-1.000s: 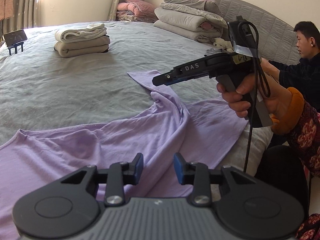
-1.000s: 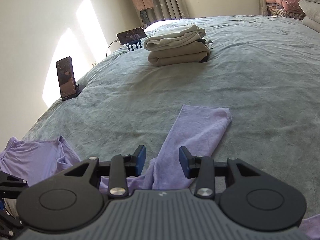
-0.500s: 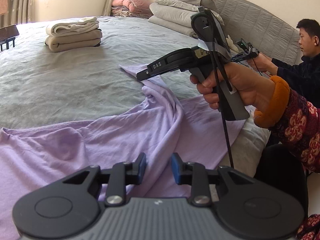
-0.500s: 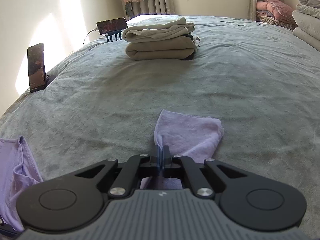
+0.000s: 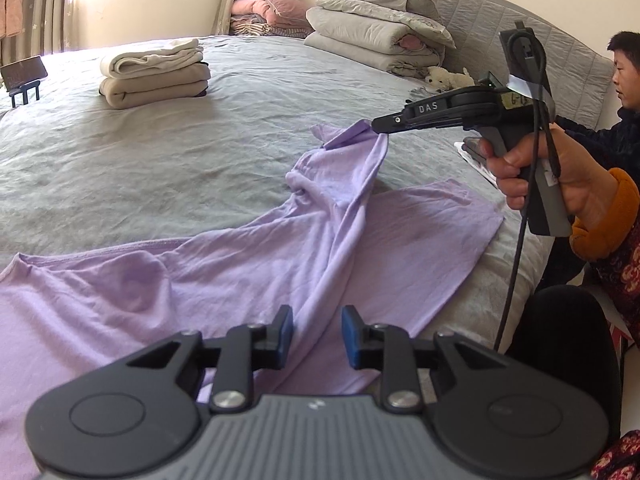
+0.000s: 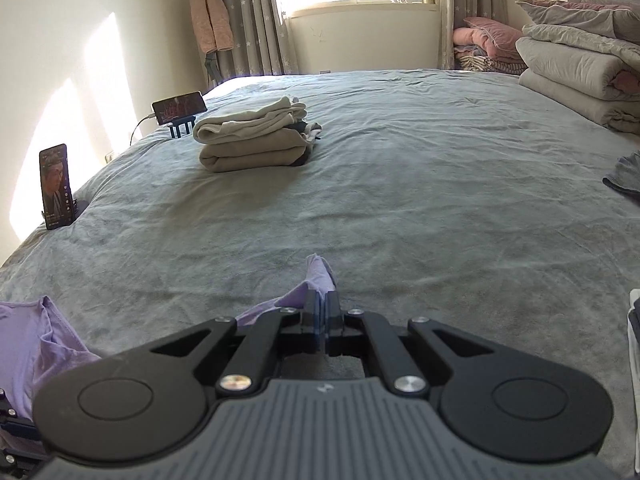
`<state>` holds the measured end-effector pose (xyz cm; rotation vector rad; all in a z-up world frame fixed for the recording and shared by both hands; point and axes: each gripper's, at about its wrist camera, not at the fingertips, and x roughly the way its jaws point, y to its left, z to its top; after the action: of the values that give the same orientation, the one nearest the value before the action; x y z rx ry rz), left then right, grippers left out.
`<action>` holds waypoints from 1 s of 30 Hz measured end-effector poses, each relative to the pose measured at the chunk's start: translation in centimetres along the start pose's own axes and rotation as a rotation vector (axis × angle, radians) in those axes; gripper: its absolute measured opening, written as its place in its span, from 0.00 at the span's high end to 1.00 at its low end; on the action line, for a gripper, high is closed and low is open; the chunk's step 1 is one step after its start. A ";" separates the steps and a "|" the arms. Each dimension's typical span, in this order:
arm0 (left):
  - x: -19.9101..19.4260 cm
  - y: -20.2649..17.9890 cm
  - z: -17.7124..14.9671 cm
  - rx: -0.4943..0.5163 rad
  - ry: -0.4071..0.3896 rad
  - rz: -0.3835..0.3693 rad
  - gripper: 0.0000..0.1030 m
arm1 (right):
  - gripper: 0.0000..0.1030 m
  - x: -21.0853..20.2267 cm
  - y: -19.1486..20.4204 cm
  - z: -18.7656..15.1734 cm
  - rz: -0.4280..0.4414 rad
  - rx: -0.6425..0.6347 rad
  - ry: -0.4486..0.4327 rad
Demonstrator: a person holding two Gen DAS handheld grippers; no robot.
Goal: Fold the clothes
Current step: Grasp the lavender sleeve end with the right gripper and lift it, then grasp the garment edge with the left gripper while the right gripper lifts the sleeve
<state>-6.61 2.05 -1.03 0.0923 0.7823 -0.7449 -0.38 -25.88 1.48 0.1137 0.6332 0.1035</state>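
We hold our right gripper (image 6: 322,318) pinched tight on a sleeve end of the lilac shirt (image 5: 248,268), lifting that bit off the bed (image 5: 160,160); the cloth hangs in a ridge from the tips down to the body of the shirt. Rest of shirt lies spread, wrinkled, on the near edge of the bed. Our left gripper (image 5: 316,336) hovers over the shirt w/ fingers (image 5: 285,330) apart, nothing between them. Right hand (image 5: 560,184) grips the handle. Folded stack (image 6: 252,140) sits well apart, farther up the bed. Two phones (image 6: 56,186) stand at the bed's left edge.
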 end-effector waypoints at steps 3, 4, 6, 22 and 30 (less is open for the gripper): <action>0.0 -0.2 -0.1 0.003 0.002 0.006 0.74 | 0.99 -1.0 -1.2 -1.3 -0.016 0.023 0.020; 0.0 -0.3 0.0 0.004 0.004 0.009 0.74 | 0.99 -1.2 -1.5 -1.7 -0.021 0.028 0.030; 0.2 -0.4 0.0 0.004 0.006 0.016 0.74 | 0.99 -1.1 -2.1 -2.6 -0.035 0.038 0.056; 1.4 -1.9 0.6 0.022 0.003 0.029 0.74 | 0.63 1.0 -2.4 -3.7 -0.021 0.039 0.081; 2.5 -2.3 0.7 0.000 -0.036 0.072 0.87 | 0.71 3.3 -2.2 -3.1 -0.068 0.021 0.044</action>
<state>-6.51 -1.38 -1.82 0.1064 0.7413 -0.6764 0.54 -27.37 -3.17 0.1104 0.6815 0.0335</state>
